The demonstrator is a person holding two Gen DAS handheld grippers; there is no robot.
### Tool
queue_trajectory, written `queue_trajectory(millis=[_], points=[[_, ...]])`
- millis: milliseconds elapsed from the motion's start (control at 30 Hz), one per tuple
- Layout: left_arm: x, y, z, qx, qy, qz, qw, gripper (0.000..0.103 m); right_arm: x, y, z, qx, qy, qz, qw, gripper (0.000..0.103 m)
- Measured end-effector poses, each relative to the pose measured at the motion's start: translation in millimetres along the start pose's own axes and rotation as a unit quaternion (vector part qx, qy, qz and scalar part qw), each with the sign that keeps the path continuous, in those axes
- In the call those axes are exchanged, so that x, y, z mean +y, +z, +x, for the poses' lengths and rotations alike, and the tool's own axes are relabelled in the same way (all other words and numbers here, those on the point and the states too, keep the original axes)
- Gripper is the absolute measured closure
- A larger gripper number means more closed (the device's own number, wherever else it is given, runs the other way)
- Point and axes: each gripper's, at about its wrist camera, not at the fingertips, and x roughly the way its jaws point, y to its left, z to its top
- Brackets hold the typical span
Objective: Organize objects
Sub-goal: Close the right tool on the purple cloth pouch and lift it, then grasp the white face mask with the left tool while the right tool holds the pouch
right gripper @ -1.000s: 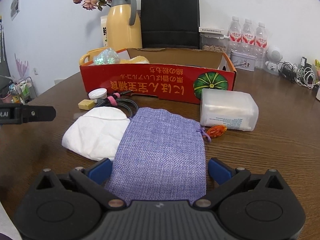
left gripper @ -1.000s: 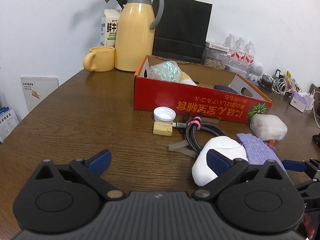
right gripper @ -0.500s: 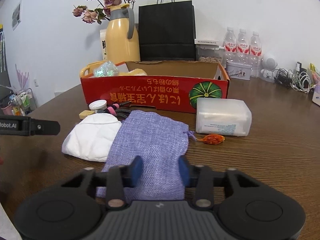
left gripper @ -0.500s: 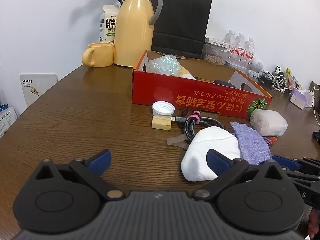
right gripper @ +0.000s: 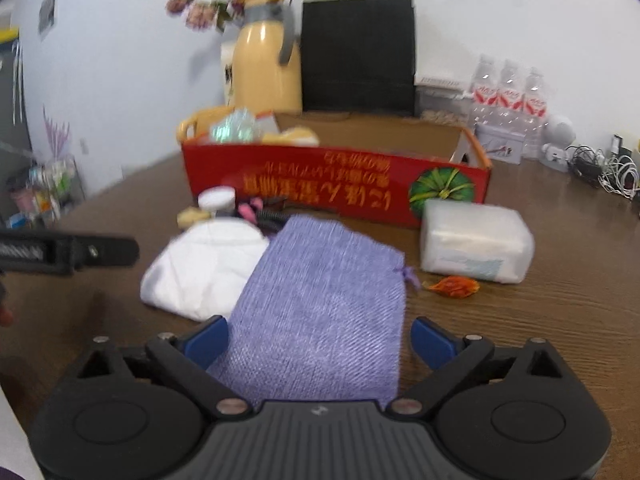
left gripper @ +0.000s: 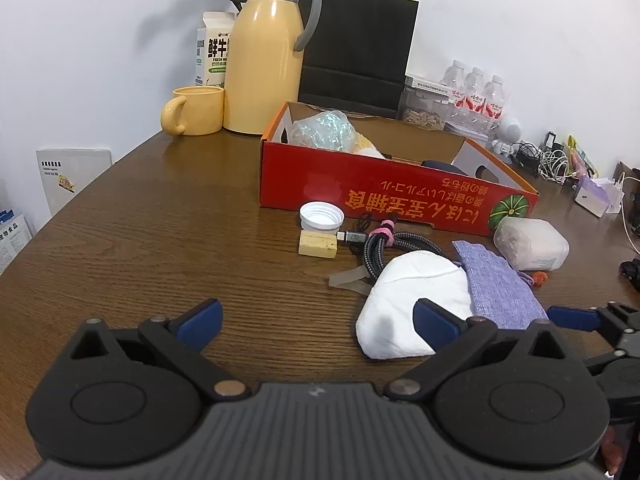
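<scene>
A purple fabric pouch (right gripper: 328, 280) lies flat on the brown table, overlapping a white face mask (right gripper: 204, 268). My right gripper (right gripper: 320, 332) straddles the pouch's near end. Its jaws are opening, and the blue pads stand clear of the cloth on both sides. My left gripper (left gripper: 316, 316) is open over bare wood, left of the mask (left gripper: 412, 280) and holding nothing. Behind them stands the red cardboard box (left gripper: 360, 188) with crinkled wrapping inside. A clear plastic container (right gripper: 476, 240) and an orange wrapper (right gripper: 454, 286) lie right of the pouch.
A white cap (left gripper: 321, 216), a yellow block (left gripper: 317, 244) and a coiled braided cable (left gripper: 384, 244) lie before the box. Along the wall stand a yellow thermos (left gripper: 266, 56), a mug (left gripper: 196, 110), a black paper bag (left gripper: 356, 40) and water bottles (left gripper: 476, 96). Chargers (left gripper: 552, 160) clutter the far right.
My right gripper's jaws closed in over the pouch half a second ago and have spread wide again. The pouch still lies on the table. My left gripper stays open.
</scene>
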Motion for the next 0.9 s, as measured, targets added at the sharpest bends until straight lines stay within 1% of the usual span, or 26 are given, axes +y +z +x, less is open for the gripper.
queue_trajectory(millis=[67, 133, 233, 300, 333, 367, 400, 433, 500, 533, 567, 600, 733, 900], points=[[1, 0, 0, 0.001, -0.001, -0.001, 1.0000, 0.000, 3, 2, 4, 0.010, 0.002, -0.007, 1.000, 0.002], [2, -1, 0, 0.002, -0.002, -0.002, 1.0000, 0.000, 4, 2, 6, 0.017, 0.005, -0.008, 1.000, 0.003], [3, -2, 1, 0.004, -0.002, -0.004, 1.0000, 0.000, 5, 0, 4, 0.009, 0.006, -0.007, 1.000, 0.013], [3, -3, 2, 0.005, -0.002, -0.005, 1.0000, 0.000, 5, -2, 1, 0.000, 0.008, -0.008, 1.000, 0.025], [4, -3, 2, 0.005, -0.002, -0.005, 1.0000, 0.000, 6, -3, 0, -0.004, 0.007, -0.009, 1.000, 0.029], [4, -3, 2, 0.005, -0.002, -0.005, 1.0000, 0.000, 5, -4, -2, -0.008, 0.007, -0.008, 1.000, 0.036], [4, -3, 2, 0.006, -0.001, -0.005, 1.0000, 0.000, 5, -5, -3, -0.013, 0.006, -0.007, 1.000, 0.045], [4, -4, 2, 0.006, 0.000, -0.005, 1.0000, 0.000, 5, -5, -4, -0.016, 0.004, -0.006, 1.000, 0.050], [4, -4, 2, 0.007, 0.000, -0.004, 1.0000, 0.000, 5, -6, -6, -0.025, 0.003, -0.006, 1.000, 0.074], [4, -4, 2, 0.007, 0.000, -0.004, 1.0000, 0.000, 5, -7, -7, -0.029, 0.003, -0.006, 1.000, 0.079], [3, -4, 3, 0.008, -0.001, -0.002, 1.0000, 0.000, 4, -8, -7, -0.032, 0.003, -0.004, 0.999, 0.089], [2, -4, 3, 0.009, -0.002, -0.001, 1.0000, 0.000, 3, -8, -9, -0.037, 0.006, -0.003, 0.999, 0.093], [-4, -4, 6, 0.012, -0.010, 0.010, 0.9998, 0.000, -4, -9, -19, -0.068, 0.009, 0.008, 0.998, 0.094], [-23, -3, 13, 0.019, -0.022, 0.041, 0.9988, 0.000, -18, -5, -31, -0.101, -0.007, 0.016, 0.995, 0.094]])
